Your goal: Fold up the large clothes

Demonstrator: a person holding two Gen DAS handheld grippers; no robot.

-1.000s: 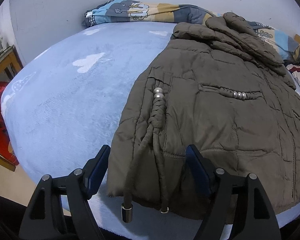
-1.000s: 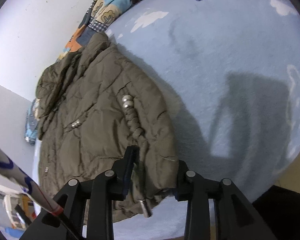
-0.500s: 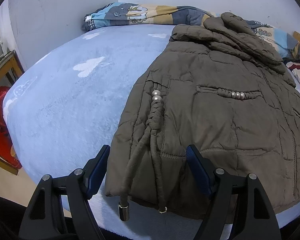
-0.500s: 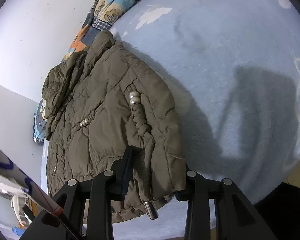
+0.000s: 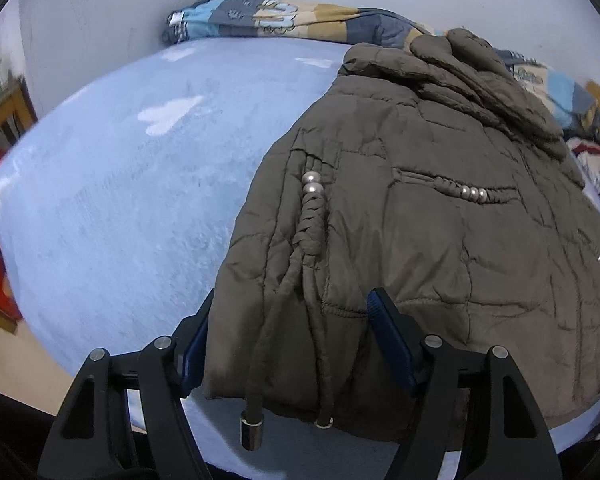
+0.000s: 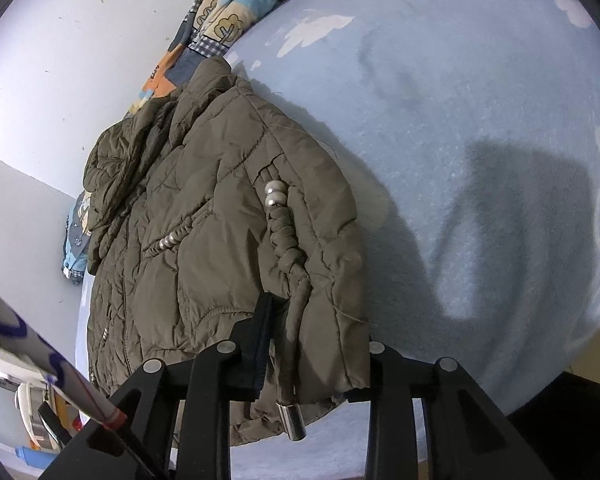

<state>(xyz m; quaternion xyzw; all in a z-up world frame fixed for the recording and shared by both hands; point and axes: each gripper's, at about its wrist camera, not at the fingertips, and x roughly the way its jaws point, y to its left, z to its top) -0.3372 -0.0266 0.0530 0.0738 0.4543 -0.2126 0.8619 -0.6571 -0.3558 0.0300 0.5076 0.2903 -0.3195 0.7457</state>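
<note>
Blue bedding (image 5: 120, 208) carries the olive jacket (image 5: 440, 240), lying toward three o'clock, apparently half folded. Left gripper (image 5: 290, 344) and right gripper (image 6: 314, 344) both straddle its near hem corner, fingers apart; further folds remain.

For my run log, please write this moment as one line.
jacket: flat on bed | left hand-held gripper: open, straddling hem | right hand-held gripper: open, hem corner between fingers
</note>
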